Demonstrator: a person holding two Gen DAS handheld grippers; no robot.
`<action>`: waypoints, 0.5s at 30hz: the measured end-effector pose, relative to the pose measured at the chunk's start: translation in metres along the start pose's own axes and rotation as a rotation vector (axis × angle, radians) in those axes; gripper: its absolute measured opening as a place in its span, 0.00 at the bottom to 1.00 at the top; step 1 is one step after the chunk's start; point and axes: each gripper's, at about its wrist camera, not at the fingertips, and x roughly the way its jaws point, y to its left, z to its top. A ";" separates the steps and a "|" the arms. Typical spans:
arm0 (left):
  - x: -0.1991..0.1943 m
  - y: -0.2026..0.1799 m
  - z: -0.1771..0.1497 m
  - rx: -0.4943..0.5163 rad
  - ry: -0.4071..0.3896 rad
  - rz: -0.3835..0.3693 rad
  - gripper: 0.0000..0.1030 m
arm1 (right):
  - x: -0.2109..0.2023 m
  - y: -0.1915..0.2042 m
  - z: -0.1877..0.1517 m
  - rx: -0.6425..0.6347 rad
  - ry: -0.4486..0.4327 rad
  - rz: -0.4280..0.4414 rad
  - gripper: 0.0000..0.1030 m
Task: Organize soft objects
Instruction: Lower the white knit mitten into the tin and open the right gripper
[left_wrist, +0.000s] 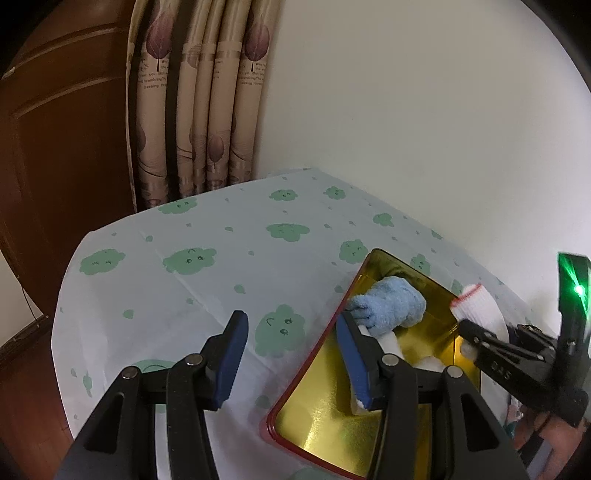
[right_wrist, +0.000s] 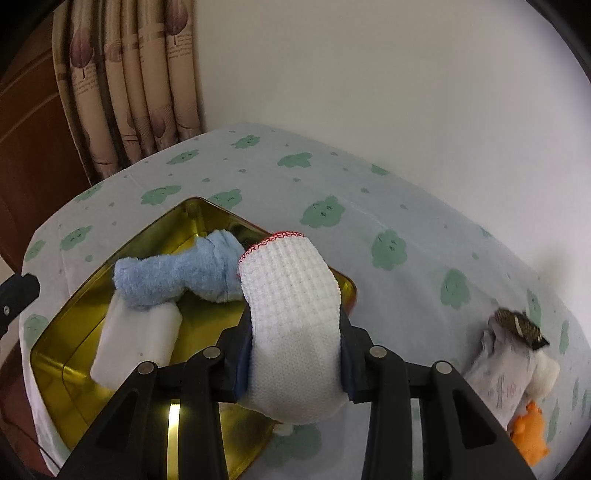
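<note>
A table draped in a pale cloth (right_wrist: 369, 192) printed with green clouds stands against a white wall (right_wrist: 369, 74), with patterned curtains (right_wrist: 129, 85) and a brown wooden door (left_wrist: 55, 147) behind its far left corner. On the cloth sits a shallow tin (right_wrist: 59, 354) with a gold inside and a red rim.

The right gripper (right_wrist: 293, 354) is clamped on a white knitted glove (right_wrist: 291, 306) with a red-stitched cuff, holding it above the tin's right edge, cuff pointing away. Inside the tin lie a fluffy blue glove (right_wrist: 173, 277) and, partly under it, a white folded cloth (right_wrist: 136, 343).

The left gripper (left_wrist: 291, 358) stands with its tongs apart and nothing between them; one blue pad (left_wrist: 231, 354) hangs over the bare tablecloth, the other over the tin's left rim.

Near the table's right edge lies a small heap: a pale printed cloth (right_wrist: 506, 373) with a dark patterned piece (right_wrist: 517, 326) on top, and an orange soft toy (right_wrist: 532, 435) just beside it.
</note>
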 end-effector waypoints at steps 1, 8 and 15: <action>0.001 0.000 0.000 -0.003 0.002 0.001 0.50 | 0.003 0.001 0.002 -0.002 0.006 0.007 0.35; 0.003 0.004 0.001 -0.033 0.011 0.002 0.50 | 0.016 0.017 0.005 -0.037 0.023 0.025 0.38; 0.003 0.005 0.002 -0.037 0.015 0.005 0.50 | 0.018 0.023 0.003 -0.040 0.028 0.042 0.52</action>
